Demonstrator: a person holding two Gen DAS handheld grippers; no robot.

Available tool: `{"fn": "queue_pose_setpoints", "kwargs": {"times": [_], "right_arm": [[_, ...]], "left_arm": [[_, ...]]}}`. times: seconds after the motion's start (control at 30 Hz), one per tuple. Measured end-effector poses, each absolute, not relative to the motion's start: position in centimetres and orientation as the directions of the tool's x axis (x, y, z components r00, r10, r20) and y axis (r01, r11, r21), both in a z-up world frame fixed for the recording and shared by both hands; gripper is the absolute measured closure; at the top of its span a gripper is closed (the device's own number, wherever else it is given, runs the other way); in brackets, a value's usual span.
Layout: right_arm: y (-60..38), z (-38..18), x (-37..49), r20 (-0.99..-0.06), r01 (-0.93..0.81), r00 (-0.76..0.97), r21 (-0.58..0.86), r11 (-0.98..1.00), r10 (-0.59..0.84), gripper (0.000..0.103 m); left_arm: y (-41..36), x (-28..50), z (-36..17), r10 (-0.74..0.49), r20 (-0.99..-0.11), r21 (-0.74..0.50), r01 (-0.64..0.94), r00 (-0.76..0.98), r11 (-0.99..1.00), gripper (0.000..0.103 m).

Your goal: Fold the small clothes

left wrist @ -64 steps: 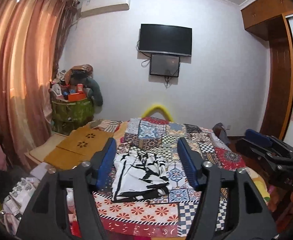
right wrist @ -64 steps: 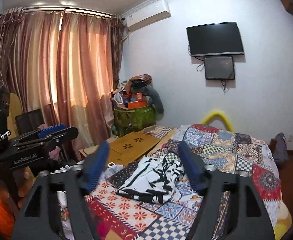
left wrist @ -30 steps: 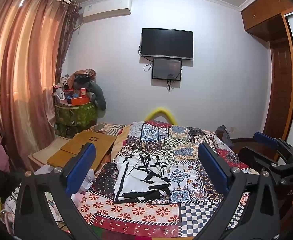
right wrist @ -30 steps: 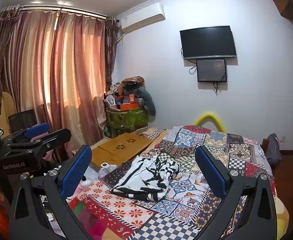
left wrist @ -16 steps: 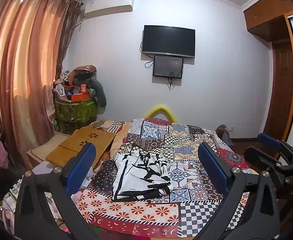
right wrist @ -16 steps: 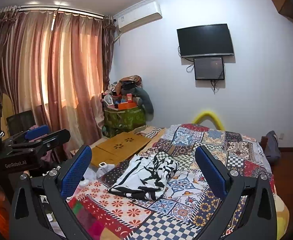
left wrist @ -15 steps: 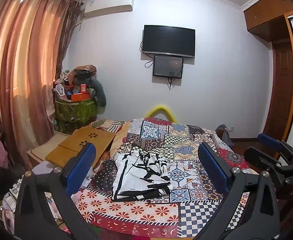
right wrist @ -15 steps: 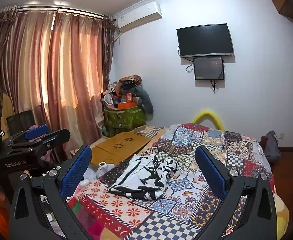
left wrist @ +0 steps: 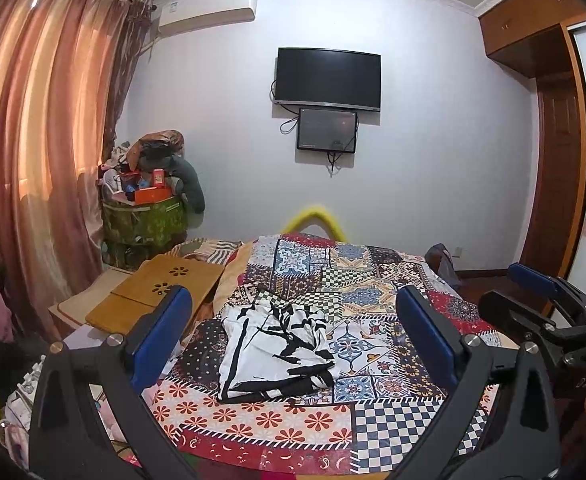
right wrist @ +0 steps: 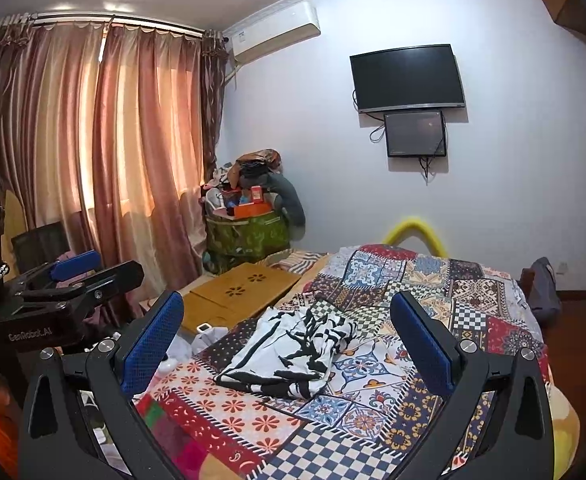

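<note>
While both hand-held grippers (left wrist: 293, 336) (right wrist: 285, 340) gape wide, empty, above the patchwork bed (left wrist: 373, 432): crumpled black-and-white garment (left wrist: 277, 344) there, folding unstarted.

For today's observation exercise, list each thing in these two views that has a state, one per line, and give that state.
Left tool: open, empty, held above the bed.
Right tool: open, empty, held above the bed.
Black-and-white garment: crumpled, not yet folded, lying on the quilt.
Patchwork quilt: spread over the bed.
Television: screen dark.
Curtains: drawn, light coming through.
</note>
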State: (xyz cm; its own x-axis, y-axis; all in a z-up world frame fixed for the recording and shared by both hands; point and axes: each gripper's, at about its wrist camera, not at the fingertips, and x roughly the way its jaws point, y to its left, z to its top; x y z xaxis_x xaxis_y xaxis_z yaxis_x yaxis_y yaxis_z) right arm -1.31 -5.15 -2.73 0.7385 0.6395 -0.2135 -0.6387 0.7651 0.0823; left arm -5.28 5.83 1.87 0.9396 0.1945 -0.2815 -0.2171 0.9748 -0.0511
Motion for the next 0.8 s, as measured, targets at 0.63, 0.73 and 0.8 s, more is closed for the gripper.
{"fn": "queue_pose_setpoints", "kwargs": {"times": [0.63,0.73,0.8], "right_arm": [[-5.2,-2.9,-1.1,-0.228,-0.626,0.745,0.087,0.775,0.627,0.001],[-5.2,-3.0,-1.0,-0.234,-0.624,0.744,0.090,0.776,0.626,0.001],[-5.2,-3.0,-0.9,-0.236,-0.624,0.743,0.093,0.776,0.626,0.000]], "left_arm": [[5.4,-4.6,1.7,0.152,-0.311,-0.050,-0.176,0.938,0.983,0.000],[5.4,-4.4,1.6,0.148,-0.320,-0.051,-0.172,0.936,0.984,0.000],[5.4,-4.3,1.5,0.148,-0.326,-0.050,-0.173,0.934,0.984,0.000]]}}
